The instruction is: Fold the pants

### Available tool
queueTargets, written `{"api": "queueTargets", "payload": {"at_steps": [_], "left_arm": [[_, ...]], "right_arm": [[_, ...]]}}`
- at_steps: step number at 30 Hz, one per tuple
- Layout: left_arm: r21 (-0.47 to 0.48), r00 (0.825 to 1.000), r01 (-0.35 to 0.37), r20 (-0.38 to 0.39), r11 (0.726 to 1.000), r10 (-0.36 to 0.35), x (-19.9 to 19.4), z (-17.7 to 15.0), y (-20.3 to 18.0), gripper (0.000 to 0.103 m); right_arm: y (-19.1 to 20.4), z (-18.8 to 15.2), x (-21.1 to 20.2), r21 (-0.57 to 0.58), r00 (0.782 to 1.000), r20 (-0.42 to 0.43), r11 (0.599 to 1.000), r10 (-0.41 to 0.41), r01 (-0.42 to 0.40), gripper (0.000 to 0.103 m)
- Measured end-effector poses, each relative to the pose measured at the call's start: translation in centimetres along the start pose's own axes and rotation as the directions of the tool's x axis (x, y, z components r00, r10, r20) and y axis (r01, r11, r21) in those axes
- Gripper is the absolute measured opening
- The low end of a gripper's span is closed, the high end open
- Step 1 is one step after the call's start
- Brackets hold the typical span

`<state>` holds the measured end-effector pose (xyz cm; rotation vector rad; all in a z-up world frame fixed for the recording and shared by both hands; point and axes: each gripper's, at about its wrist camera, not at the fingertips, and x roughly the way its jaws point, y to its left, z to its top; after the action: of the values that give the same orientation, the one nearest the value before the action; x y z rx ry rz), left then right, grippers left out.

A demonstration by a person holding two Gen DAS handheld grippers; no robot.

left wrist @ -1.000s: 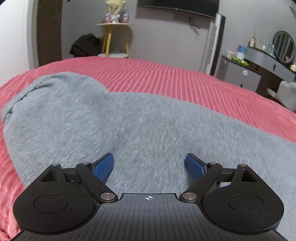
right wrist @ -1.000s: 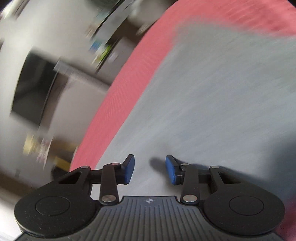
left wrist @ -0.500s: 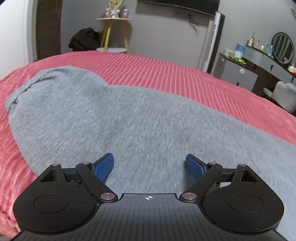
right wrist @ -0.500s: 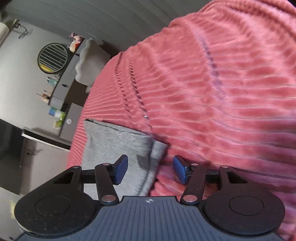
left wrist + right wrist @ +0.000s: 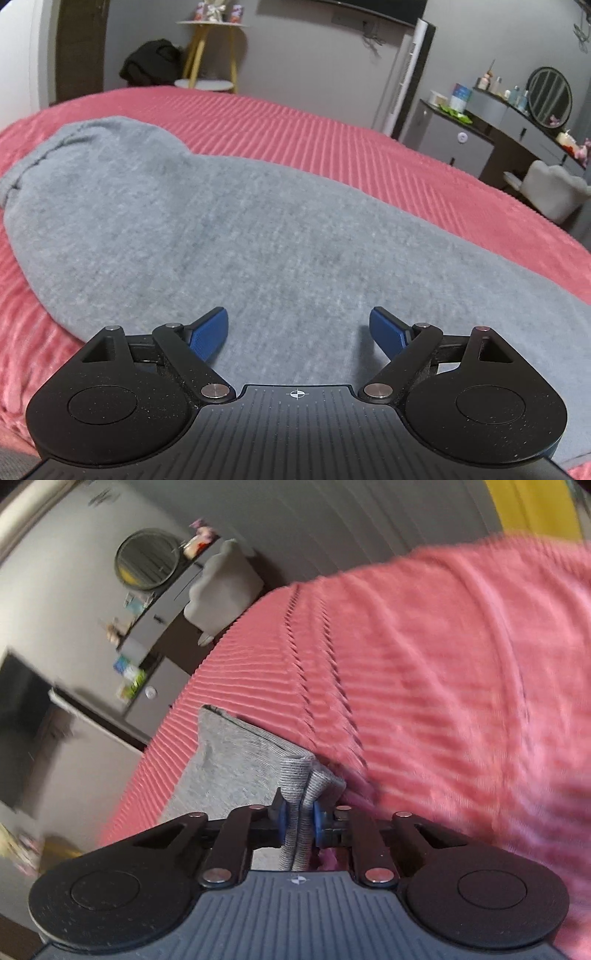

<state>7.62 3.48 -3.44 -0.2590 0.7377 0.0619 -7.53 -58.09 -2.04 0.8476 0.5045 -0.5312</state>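
I am holding my left gripper low over the grey pants, its blue fingers spread wide with nothing between them. The pants are lying flat across the pink ribbed bedspread, running from the far left of the bed toward the near right. My right gripper is clamping the ribbed cuff of the pants, its fingers drawn narrow on the bunched fabric, which is standing up between the blue pads. The rest of that leg is lying on the bedspread just ahead of the grip. Past the bed I am seeing a grey dresser with a round mirror.
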Motion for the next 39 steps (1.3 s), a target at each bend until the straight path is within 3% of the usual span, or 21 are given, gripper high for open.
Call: {"api": "queueTargets", "payload": {"at_steps": [3,5,8,10,12,13,16,18,20,21,22,23,24,25,26,28,30,35,37,38,39], "left_arm": [[0.014,1.000,0.011,0.000,1.000,-0.011,-0.2,-0.1,-0.4,0.088],[0.021,1.000,0.025,0.006,0.999,-0.025,-0.4,-0.1,-0.5,0.088],[0.014,0.998,0.059,0.017,0.998,-0.059,-1.2,-0.1,-0.6,0.088],[0.010,0.996,0.087,0.024,0.996,-0.087,-1.7,0.0,-0.5,0.088],[0.011,0.993,0.116,0.026,0.993,-0.116,-2.1,0.1,-0.4,0.088],[0.011,0.991,0.131,0.025,0.991,-0.131,-2.3,0.1,-0.4,0.088],[0.003,0.984,0.179,0.016,0.984,-0.179,-2.4,0.1,-0.3,0.088],[-0.004,0.974,0.226,-0.002,0.974,-0.226,-2.2,0.1,-0.3,0.088],[-0.015,0.957,0.290,-0.027,0.957,-0.290,-1.9,0.2,-0.6,0.088],[-0.025,0.945,0.323,-0.044,0.946,-0.323,-1.6,0.3,-0.9,0.088],[-0.033,0.930,0.361,-0.065,0.932,-0.362,-1.3,0.4,-1.3,0.088],[-0.036,0.910,0.402,-0.093,0.915,-0.404,-0.9,0.6,-1.9,0.088],[-0.037,0.891,0.436,-0.124,0.899,-0.437,-0.5,0.7,-2.6,0.088],[-0.046,0.861,0.480,-0.165,0.876,-0.480,0.0,0.8,-3.4,0.088],[-0.058,0.834,0.512,-0.203,0.857,-0.513,0.5,0.9,-4.0,0.088],[-0.087,0.776,0.564,-0.285,0.821,-0.563,1.8,0.8,-5.6,0.090],[-0.133,0.730,0.581,-0.352,0.803,-0.586,3.5,0.8,-7.3,0.090],[-0.209,0.685,0.582,-0.396,0.786,-0.612,7.2,0.8,-10.5,0.089],[-0.282,0.665,0.582,-0.373,0.762,-0.646,7.9,0.8,-11.0,0.064],[-0.306,0.661,0.573,-0.376,0.760,-0.649,8.3,0.9,-11.2,0.029],[-0.306,0.672,0.558,-0.379,0.772,-0.636,8.4,0.9,-11.2,0.016]], "right_arm": [[6.8,-0.8,-1.8,-0.246,0.995,0.027,0.966,0.092,-0.083,0.011],[12.7,-3.2,-2.9,-0.445,0.981,-0.027,0.876,0.193,-0.184,0.011],[19.9,-8.8,-4.1,-0.602,0.924,-0.200,0.703,0.327,-0.379,0.011],[22.9,-13.2,-4.3,-0.644,0.882,-0.314,0.603,0.352,-0.471,0.011],[24.9,-17.9,-3.6,-0.656,0.843,-0.418,0.530,0.338,-0.538,0.011],[25.3,-19.7,-3.0,-0.641,0.827,-0.460,0.523,0.323,-0.561,0.011],[25.0,-24.1,-0.6,-0.589,0.791,-0.573,0.563,0.216,-0.580,0.014],[24.2,-24.6,0.0,-0.545,0.773,-0.609,0.615,0.177,-0.570,0.020],[22.6,-22.8,-0.2,-0.398,0.730,-0.626,0.692,0.276,-0.602,0.037],[21.6,-21.4,-0.3,-0.320,0.725,-0.604,0.732,0.331,-0.601,0.045],[20.7,-20.4,-0.5,-0.276,0.745,-0.568,0.771,0.351,-0.574,0.064],[19.7,-19.5,-0.5,-0.247,0.777,-0.525,0.811,0.349,-0.531,0.076],[18.5,-18.5,-0.2,-0.245,0.825,-0.483,0.859,0.293,-0.449,0.077],[17.6,-17.9,0.1,-0.255,0.858,-0.460,0.893,0.227,-0.372,0.076],[16.5,-17.3,0.4,-0.215,0.869,-0.448,0.918,0.209,-0.332,0.071],[14.3,-16.6,0.3,-0.033,0.846,-0.429,0.930,0.317,-0.366,0.071],[13.4,-16.6,-0.1,0.026,0.846,-0.400,0.928,0.351,-0.373,0.072],[13.8,-16.7,0.2,0.026,0.814,-0.422,0.903,0.399,-0.429,0.075],[13.8,-16.8,0.1,0.029,0.806,-0.429,0.898,0.408,-0.440,0.075],[13.5,-16.5,0.2,0.037,0.804,-0.425,0.896,0.415,-0.442,0.075],[13.3,-16.3,0.7,0.054,0.801,-0.421,0.894,0.425,-0.445,0.075]]}}
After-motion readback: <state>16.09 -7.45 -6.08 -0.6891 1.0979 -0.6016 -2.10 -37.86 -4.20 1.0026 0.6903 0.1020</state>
